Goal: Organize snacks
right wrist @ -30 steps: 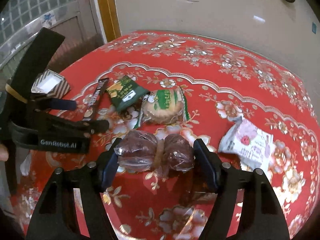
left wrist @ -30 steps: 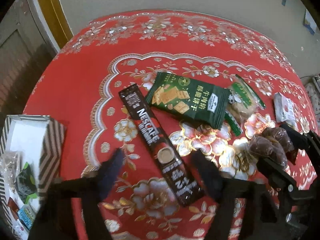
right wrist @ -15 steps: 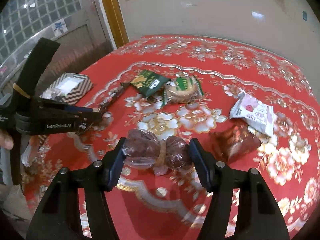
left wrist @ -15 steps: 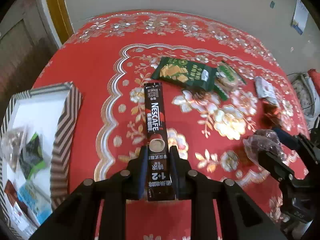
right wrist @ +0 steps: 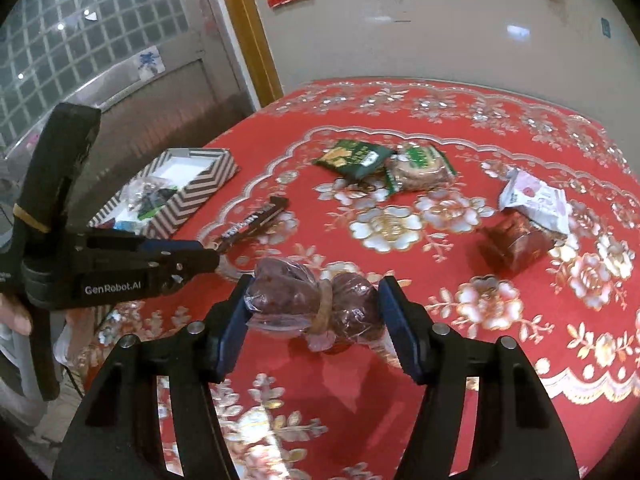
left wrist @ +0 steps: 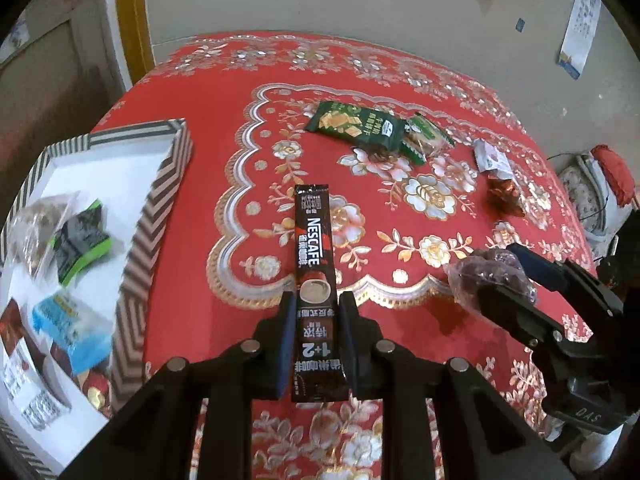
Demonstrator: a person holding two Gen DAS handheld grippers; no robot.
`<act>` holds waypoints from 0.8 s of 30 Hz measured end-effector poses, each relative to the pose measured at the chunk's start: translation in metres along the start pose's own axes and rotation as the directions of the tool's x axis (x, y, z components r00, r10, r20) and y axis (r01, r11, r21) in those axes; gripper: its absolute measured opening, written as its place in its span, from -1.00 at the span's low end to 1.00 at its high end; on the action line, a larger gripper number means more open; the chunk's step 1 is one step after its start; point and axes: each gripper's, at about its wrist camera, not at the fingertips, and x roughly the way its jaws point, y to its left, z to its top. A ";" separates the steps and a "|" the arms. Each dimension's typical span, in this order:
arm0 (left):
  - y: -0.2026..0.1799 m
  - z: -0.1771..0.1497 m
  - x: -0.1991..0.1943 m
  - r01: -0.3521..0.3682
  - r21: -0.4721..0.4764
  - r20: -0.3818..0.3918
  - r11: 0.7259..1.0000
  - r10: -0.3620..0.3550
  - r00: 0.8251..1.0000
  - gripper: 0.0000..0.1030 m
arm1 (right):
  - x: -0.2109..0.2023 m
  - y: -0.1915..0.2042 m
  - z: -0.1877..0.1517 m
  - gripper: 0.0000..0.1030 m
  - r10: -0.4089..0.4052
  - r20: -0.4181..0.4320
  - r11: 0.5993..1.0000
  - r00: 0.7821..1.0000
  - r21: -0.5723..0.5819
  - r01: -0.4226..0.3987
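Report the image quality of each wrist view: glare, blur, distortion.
Left wrist view: strong fisheye bending with dark corners; the striped box at the left edge is smeared, while the coffee stick reads sharp. Right wrist view: same barrel distortion; light glares off the wall, and the tablecloth motifs shine.

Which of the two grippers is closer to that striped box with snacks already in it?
The left gripper. Shut on the Nescafe stick, it sits just beside the striped box. The right gripper, shut on the bag of dark snacks, is farther across the table.
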 end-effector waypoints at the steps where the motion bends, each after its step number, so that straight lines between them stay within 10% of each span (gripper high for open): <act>1: 0.002 -0.003 -0.003 0.001 -0.003 0.007 1.000 -0.001 1.000 -0.54 | -0.001 0.003 0.000 0.22 0.005 0.005 1.000 1.000 0.002 -0.005; 24: 0.021 -0.035 0.000 -0.036 0.003 -0.043 0.999 0.036 0.998 -0.36 | 0.007 0.048 -0.005 0.22 0.048 -0.004 0.999 0.999 0.003 -0.048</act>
